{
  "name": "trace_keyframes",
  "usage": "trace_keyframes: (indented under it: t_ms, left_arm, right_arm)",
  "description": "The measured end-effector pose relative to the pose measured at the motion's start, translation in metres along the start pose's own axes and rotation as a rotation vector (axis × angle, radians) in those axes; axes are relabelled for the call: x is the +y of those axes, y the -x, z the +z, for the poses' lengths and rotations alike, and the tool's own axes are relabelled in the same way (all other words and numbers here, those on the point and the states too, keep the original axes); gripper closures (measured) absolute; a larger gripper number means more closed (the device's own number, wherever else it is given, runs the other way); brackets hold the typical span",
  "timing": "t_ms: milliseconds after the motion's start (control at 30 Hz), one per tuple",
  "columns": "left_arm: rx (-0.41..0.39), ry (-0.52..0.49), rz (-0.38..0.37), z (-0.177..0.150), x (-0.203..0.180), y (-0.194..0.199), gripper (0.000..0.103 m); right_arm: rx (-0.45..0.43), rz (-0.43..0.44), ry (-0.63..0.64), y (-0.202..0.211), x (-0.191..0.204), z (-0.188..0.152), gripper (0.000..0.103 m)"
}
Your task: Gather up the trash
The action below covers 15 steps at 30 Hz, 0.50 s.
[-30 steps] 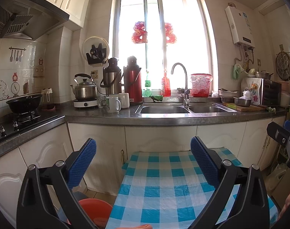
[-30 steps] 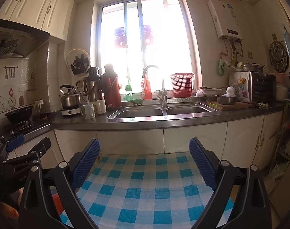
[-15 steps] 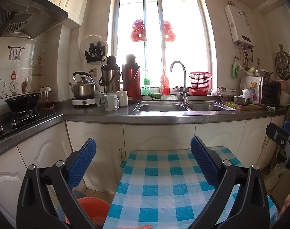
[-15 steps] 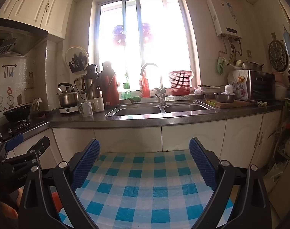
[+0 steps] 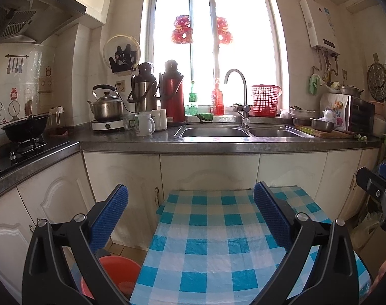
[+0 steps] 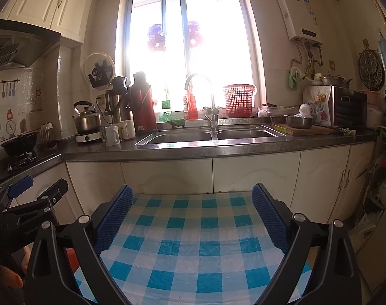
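My left gripper point(image 5: 191, 212) is open, its blue pads point(image 5: 114, 213) spread wide above a table with a blue-and-white checked cloth point(image 5: 210, 241). Nothing lies between the pads. My right gripper point(image 6: 193, 211) is also open and empty over the same cloth point(image 6: 193, 244). Each gripper shows at the edge of the other's view: the right gripper point(image 5: 378, 195) at the far right, the left gripper point(image 6: 32, 203) at the far left. No trash shows on the cloth. A small green scrap point(image 6: 348, 132) lies on the counter's right end.
A red bucket point(image 5: 116, 272) stands on the floor left of the table. Behind the table runs a dark counter point(image 5: 218, 147) with a double sink point(image 5: 243, 132), mugs, thermoses, a kettle and a red basket point(image 5: 265, 100). A stove with a pan point(image 5: 24, 128) is at left.
Both views have shifted slightly, so the counter and the table's far edge sit a little higher in frame. Both grippers stay open and empty.
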<state>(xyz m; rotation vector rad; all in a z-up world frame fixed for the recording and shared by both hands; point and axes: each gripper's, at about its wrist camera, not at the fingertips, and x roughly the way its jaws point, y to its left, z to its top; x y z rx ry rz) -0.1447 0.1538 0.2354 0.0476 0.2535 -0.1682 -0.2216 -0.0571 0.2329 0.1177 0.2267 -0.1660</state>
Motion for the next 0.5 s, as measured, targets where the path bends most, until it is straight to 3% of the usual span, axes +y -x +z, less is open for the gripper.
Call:
trace_keyframes:
  t_ms: [200, 500]
  left_arm:
    - [0.099, 0.017, -0.042, -0.023, -0.013, -0.034, 0.004]
    - [0.408, 0.029, -0.108, -0.109, -0.064, -0.128, 0.004]
  right_arm:
    - [0.072, -0.02, -0.015, -0.027, -0.018, -0.019, 0.009]
    - [0.307, -0.108, -0.041, -0.112, -0.063, -0.091, 0.009]
